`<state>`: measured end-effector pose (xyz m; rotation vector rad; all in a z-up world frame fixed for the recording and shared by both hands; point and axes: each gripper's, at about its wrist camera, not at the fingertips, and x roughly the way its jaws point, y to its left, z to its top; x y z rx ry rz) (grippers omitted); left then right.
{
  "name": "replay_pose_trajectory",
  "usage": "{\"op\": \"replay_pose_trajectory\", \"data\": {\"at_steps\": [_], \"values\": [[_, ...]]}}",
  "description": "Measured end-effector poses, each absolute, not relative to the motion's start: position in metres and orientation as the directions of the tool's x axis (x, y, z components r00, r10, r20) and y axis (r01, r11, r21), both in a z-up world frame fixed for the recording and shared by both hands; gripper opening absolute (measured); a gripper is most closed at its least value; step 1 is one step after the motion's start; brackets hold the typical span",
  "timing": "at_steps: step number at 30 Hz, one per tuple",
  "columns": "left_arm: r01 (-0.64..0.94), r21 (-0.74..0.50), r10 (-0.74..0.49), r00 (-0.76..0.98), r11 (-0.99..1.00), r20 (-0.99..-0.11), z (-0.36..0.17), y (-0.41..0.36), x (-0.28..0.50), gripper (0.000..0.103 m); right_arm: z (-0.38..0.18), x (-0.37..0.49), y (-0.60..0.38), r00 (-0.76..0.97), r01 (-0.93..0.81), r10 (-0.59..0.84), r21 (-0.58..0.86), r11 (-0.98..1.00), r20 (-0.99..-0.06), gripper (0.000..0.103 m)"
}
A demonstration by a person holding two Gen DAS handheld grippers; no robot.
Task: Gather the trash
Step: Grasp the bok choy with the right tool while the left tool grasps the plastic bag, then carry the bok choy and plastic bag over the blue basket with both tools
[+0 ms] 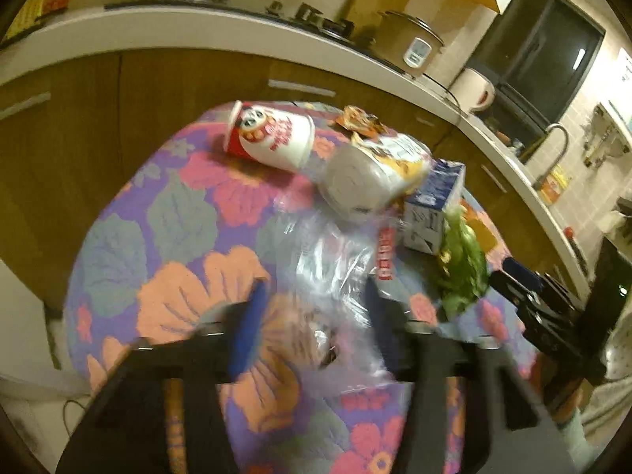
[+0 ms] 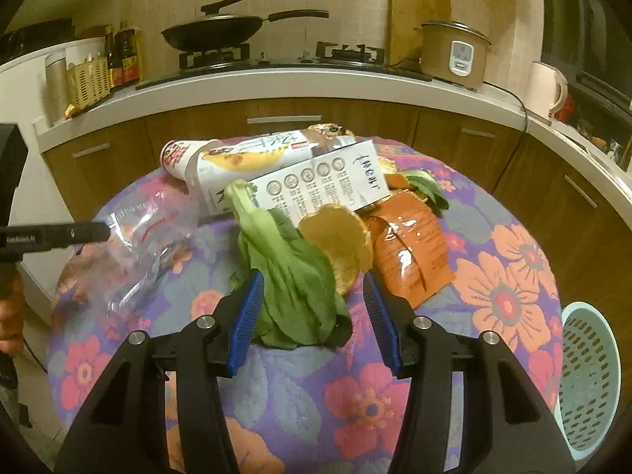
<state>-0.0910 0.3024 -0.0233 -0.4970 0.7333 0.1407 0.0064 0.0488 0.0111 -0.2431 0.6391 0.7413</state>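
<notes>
Faintly, "GenRobot.AI" marks the left tongs [image 2: 94, 231]; both tongs spread, right tongs [image 2: 312, 312] straddling greens [image 2: 292, 276].

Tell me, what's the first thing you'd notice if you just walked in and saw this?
A heap of trash on a flowery tablecloth: a limp green bok choy lies between the right gripper's open jaws, with orange peel and a milk carton just behind it. The left gripper hangs open over a crinkly clear plastic bag, and a light blue basket waits beside the table.
</notes>
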Motion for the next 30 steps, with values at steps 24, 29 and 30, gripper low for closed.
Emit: {"op": "replay_pose_trajectory", "data": {"at_steps": [24, 29, 30], "values": [[-0.321, -0.066, 0.157, 0.618, 0.945, -0.770, -0.034, 0.259, -0.068, 0.000, -0.005, 0.026, 0.083, 0.474, -0.728, 0.544, 0.039, 0.684, -0.692, 0.030], [-0.305, -0.074, 0.159, 0.670, 0.950, -0.725, -0.014, 0.240, -0.074, 0.000, 0.007, 0.016, 0.062, 0.484, -0.728, 0.594, 0.081, 0.681, -0.643, 0.027], [-0.302, -0.074, 0.159, 0.676, 0.951, -0.719, -0.010, 0.237, -0.075, 0.000, 0.010, 0.014, 0.058, 0.489, -0.727, 0.600, 0.083, 0.681, -0.634, 0.027]]}}
